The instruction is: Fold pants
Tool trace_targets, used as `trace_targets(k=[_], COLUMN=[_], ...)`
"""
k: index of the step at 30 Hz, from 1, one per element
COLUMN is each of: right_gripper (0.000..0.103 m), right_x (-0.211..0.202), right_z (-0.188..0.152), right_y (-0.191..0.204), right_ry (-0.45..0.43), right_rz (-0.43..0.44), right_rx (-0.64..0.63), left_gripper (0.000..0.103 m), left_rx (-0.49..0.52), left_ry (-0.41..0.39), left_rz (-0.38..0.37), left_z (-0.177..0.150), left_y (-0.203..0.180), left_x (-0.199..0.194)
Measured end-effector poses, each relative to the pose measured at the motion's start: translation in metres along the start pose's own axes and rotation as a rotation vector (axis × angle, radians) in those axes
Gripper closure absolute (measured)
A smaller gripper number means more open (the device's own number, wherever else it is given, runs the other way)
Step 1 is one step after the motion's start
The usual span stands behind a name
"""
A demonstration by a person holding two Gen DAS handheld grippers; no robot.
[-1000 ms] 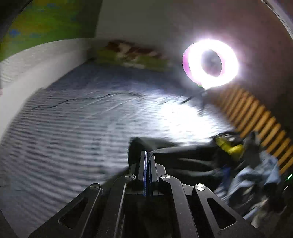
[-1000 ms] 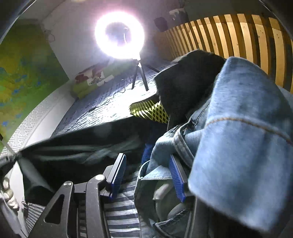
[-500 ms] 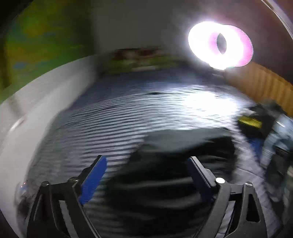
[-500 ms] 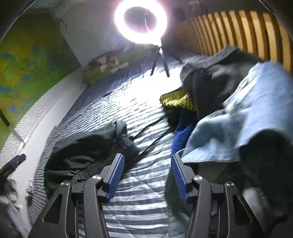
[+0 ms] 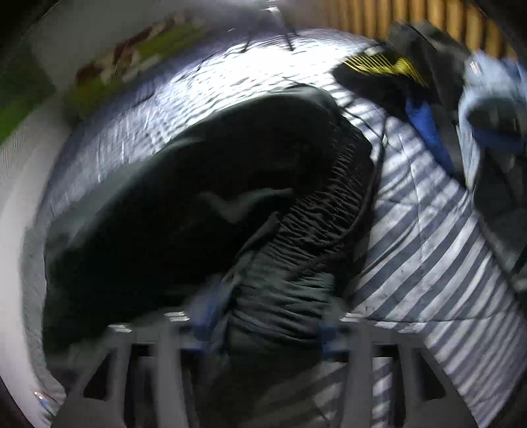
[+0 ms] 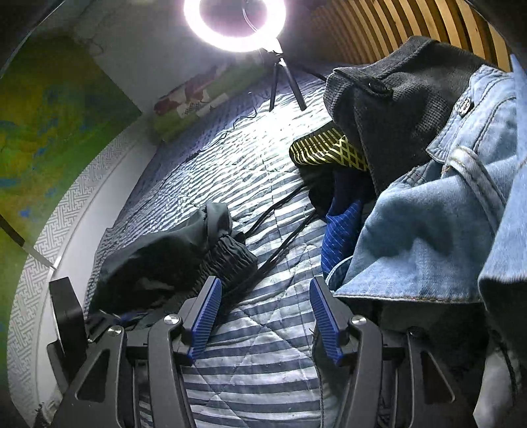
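The black pants (image 5: pixel 214 184) lie crumpled on the striped quilt (image 5: pixel 428 250), their gathered elastic waistband (image 5: pixel 322 210) toward the right. My left gripper (image 5: pixel 265 319) points steeply down onto them. Its jaws are closing with a bunch of waistband fabric between the blurred blue pads, and I see no firm pinch. In the right wrist view the pants (image 6: pixel 158 263) sit left of my right gripper (image 6: pixel 263 312), which is open over bare quilt (image 6: pixel 263 362) with nothing between its fingers.
A pile of clothes fills the right side: light blue jeans (image 6: pixel 444 214), a dark knit garment (image 6: pixel 395 108), a yellow-black patterned piece (image 6: pixel 329 153) and a blue one (image 6: pixel 342 227). A ring light (image 6: pixel 234 23) on a tripod stands far back. Black cables (image 6: pixel 280 230) cross the quilt.
My left gripper let go of the black pants, opened wide, then dropped down over the waistband with its jaws narrowing. My right gripper drew back from the jeans to bare quilt.
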State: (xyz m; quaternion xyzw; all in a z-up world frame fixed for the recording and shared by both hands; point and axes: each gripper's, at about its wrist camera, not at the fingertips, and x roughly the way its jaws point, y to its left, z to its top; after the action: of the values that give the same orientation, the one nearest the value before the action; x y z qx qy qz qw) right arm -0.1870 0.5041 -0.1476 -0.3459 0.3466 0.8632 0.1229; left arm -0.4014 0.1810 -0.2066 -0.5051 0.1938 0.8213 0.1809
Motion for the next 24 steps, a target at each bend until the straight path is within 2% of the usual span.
trace_targets(k=[3,7,9,12,14,16,19,20,22,23,24], right_gripper=[0.051,0.051,0.050,0.045,0.042,0.042,0.040,0.043,0.082,0.092,0.092], right_x=[0.003,0.017,0.028,0.050,0.066,0.082,0.098,0.099,0.094,0.091,0.085], right_z=[0.000,-0.005,-0.009,-0.020,-0.029,-0.039,-0.052,-0.055,-0.055,-0.053,-0.049], right_y=[-0.002,0.001,0.005,0.015,0.025,0.034,0.041,0.042,0.045,0.048,0.054], right_ry=[0.005,0.036,0.076,0.159,0.212,0.264,0.331,0.342,0.342,0.348,0.348], right_rz=[0.013,0.020,0.091,0.211,0.233,0.242,0.317,0.353,0.401,0.402,0.382], right_rx=[0.020,0.056,0.087,0.145,0.143,0.141,0.178,0.201,0.224,0.213,0.189], left_gripper=[0.057,0.058,0.058,0.058,0.058,0.058,0.058,0.058,0.058,0.058,0.058], left_rx=[-0.100,-0.156,-0.192,-0.223,-0.252,-0.263,-0.267,-0.267,-0.274,-0.284,-0.291], left_ry=[-0.058,-0.121,-0.152,-0.165,-0.169,-0.171,-0.183,-0.188,-0.200,-0.206,-0.209], left_rz=[-0.085,-0.141,-0.193,-0.232,-0.278,-0.288,-0.312,-0.318,-0.331,-0.331,-0.334], left_z=[-0.001,-0.013,-0.023,-0.034,-0.045,-0.051,-0.065,-0.068,-0.077,-0.081,-0.085], left_y=[0.023,0.045,0.054,0.059,0.066,0.066,0.066,0.065,0.070,0.073,0.077], left_x=[-0.024,-0.071,-0.095,-0.119,-0.129,-0.132,-0.142,-0.143,-0.149,-0.151,-0.154])
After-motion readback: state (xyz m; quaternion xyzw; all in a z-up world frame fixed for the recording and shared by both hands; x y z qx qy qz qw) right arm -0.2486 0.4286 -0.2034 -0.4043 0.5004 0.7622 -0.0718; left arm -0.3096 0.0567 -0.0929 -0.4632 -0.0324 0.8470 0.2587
